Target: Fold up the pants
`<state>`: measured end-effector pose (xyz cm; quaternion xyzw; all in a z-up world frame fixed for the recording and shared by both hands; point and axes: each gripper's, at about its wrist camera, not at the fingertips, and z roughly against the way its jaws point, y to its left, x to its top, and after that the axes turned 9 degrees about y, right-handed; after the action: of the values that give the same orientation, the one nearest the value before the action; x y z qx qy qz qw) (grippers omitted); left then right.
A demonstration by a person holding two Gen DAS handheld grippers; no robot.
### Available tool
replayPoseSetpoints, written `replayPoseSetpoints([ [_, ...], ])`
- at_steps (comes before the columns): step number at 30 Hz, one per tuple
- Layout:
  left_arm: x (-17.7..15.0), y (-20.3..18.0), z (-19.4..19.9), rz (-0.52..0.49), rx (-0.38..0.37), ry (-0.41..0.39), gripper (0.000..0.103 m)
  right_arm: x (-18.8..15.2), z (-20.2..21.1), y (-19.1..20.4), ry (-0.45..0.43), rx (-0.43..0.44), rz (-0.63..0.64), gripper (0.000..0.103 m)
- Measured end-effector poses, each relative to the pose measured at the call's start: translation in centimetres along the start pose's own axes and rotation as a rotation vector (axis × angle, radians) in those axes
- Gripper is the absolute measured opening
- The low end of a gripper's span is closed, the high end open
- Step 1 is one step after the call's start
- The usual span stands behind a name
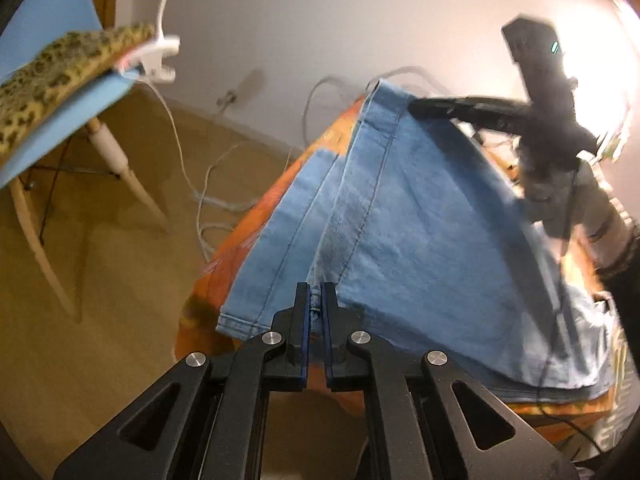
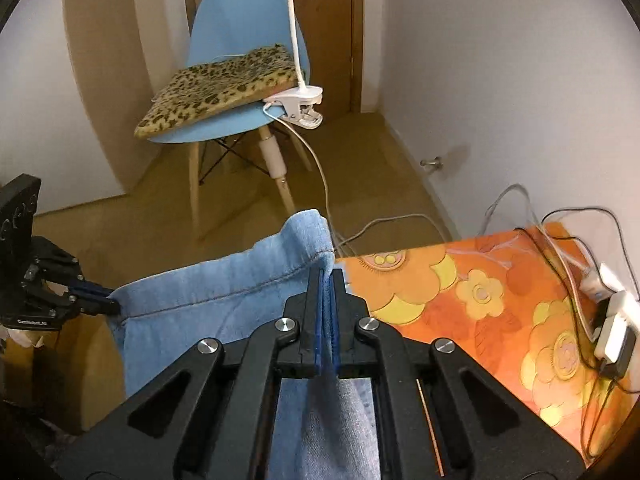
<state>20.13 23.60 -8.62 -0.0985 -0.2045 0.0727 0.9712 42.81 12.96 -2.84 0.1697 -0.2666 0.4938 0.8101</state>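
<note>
Gripping the jeans [image 2: 208, 280] by their hem above the desk [image 2: 472, 300], left gripper [image 1: 316, 300] and right gripper [image 2: 328, 280] have jaws clamped; soft, limp denim sags, so stitched corners suit holding best.

Light-blue pants [image 1: 400, 216], orange floral tablecloth [image 2: 500, 312]

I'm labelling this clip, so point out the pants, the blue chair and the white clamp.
pants [image 1: 420, 216], left wrist view, broad denim panel.
blue chair [image 2: 236, 20], right wrist view, backrest.
white clamp [image 2: 298, 104], right wrist view, clamp body.

light blue pants [image 1: 400, 220] draped over table edge
</note>
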Motion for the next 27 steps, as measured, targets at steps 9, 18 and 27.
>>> replayPoseSetpoints([
  [9,-2.0,2.1,-1.1,0.021,-0.033,0.056,0.004,-1.9,-3.2,-4.7,0.101,0.108,-0.157,0.045],
  [18,-2.5,1.9,-1.1,0.006,-0.022,0.081,0.004,-3.5,-7.3,-4.9,0.196,0.209,-0.183,0.043],
  [27,-2.5,1.6,-1.3,-0.007,0.0,0.095,0.004,-2.3,-10.0,-1.7,0.218,0.155,-0.091,0.041],
])
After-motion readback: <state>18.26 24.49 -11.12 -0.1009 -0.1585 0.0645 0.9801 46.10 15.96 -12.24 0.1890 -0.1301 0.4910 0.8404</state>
